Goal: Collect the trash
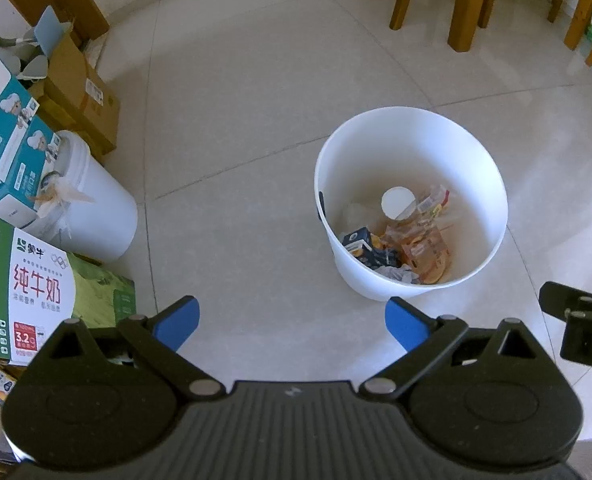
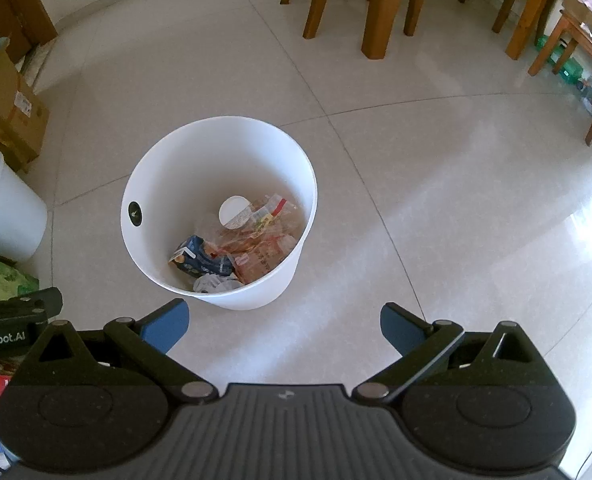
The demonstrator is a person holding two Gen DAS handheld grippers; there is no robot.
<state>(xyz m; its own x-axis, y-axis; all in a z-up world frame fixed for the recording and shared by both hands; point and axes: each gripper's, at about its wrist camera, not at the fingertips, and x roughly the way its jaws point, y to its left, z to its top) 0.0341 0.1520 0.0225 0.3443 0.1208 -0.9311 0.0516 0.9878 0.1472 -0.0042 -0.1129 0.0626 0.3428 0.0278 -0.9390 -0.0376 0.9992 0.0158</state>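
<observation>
The white bin [image 1: 411, 204] stands upright on the pale tiled floor [image 1: 236, 100], ahead of the left claw [image 1: 292, 322] and slightly to its right; from the right claw [image 2: 284, 326] it sits ahead and a little to the left. Inside it lie a round white lid [image 1: 397, 202], a dark blue snack packet [image 2: 200, 260], orange and clear wrappers [image 2: 260, 240] and a crumpled grey scrap [image 2: 214, 282], all heaped toward the near wall. A small black round mark [image 2: 134, 213] shows on the inner wall.

Both claws hang above the floor with their blue pads spread wide and nothing between them. The bare tiles between each claw and the bin carry nothing in the way.

Well to the left of the left claw stand a white lidded pail [image 1: 92, 208], teal boxes [image 1: 12, 136] piled on it, a green milk carton box [image 1: 36, 292] and brown cardboard boxes [image 1: 84, 96]. Far ahead stand wooden table and chair legs [image 2: 375, 8].
</observation>
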